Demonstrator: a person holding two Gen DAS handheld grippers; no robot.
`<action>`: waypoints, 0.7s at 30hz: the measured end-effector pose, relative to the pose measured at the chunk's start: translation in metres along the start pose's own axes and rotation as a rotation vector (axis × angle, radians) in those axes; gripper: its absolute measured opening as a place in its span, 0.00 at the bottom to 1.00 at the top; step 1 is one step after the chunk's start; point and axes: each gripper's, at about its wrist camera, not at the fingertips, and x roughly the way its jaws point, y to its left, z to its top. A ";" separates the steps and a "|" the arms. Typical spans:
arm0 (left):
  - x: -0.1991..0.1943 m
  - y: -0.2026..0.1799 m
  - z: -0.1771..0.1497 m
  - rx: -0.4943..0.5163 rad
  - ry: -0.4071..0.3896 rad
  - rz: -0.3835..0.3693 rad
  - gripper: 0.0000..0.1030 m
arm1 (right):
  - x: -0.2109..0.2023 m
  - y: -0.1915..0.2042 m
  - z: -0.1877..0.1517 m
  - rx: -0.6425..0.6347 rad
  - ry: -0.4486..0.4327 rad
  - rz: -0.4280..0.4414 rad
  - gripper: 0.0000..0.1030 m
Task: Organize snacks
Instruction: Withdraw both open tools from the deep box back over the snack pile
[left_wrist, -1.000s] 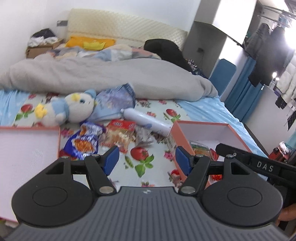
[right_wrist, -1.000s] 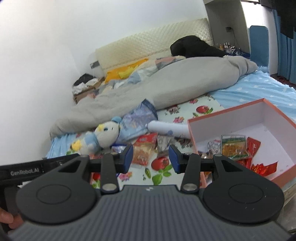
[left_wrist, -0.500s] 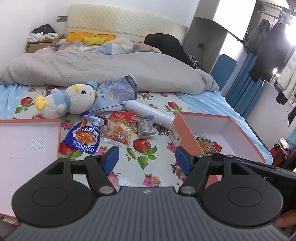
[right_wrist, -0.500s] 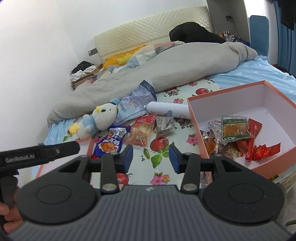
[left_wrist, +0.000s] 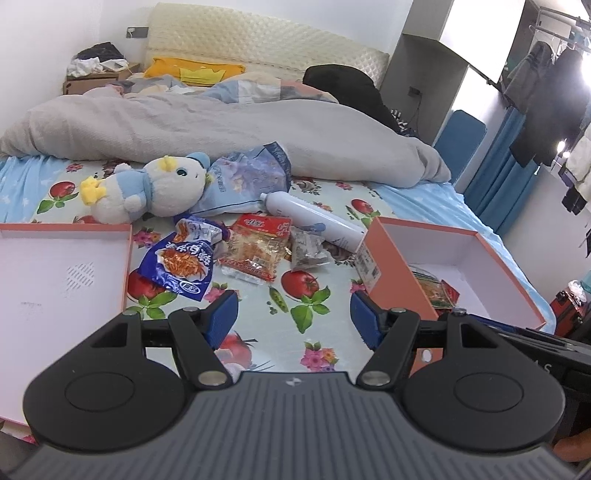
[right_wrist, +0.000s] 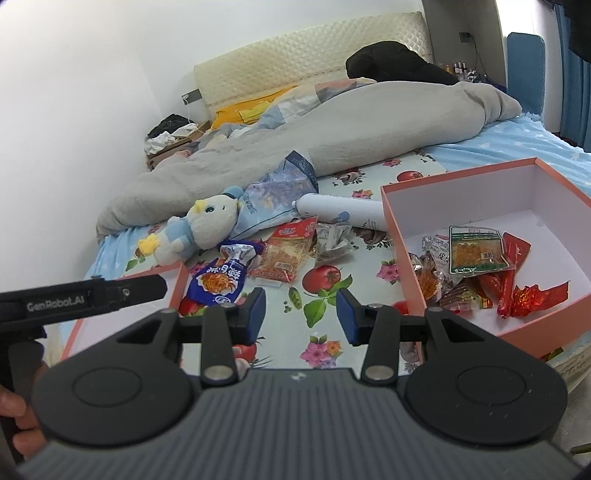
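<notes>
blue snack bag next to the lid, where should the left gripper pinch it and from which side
Probably the crimped top end of the blue snack bag: it bunches up off the sheet, while the printed body lies flat. Bring the open left gripper in from the near side, slightly from above, jaws across the crimp, keeping off the box lid beside it.

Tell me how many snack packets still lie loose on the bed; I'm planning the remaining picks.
3: the blue packet beside the lid, the red-topped packet next to it, and the crinkled grey packet toward the box. Others may be hidden.

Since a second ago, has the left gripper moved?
Yes. The left gripper has risen and tilted down: the orange box and blue snack bag show more fully above its fingers.
</notes>
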 end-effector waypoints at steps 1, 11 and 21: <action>0.001 0.002 -0.002 -0.007 0.002 0.005 0.70 | 0.002 -0.001 -0.001 0.001 0.006 -0.001 0.44; 0.031 0.035 -0.019 -0.060 0.027 0.035 0.70 | 0.041 0.002 -0.010 -0.018 0.057 0.015 0.45; 0.099 0.070 -0.014 -0.036 0.073 0.092 0.72 | 0.106 -0.005 -0.003 -0.030 0.107 0.000 0.44</action>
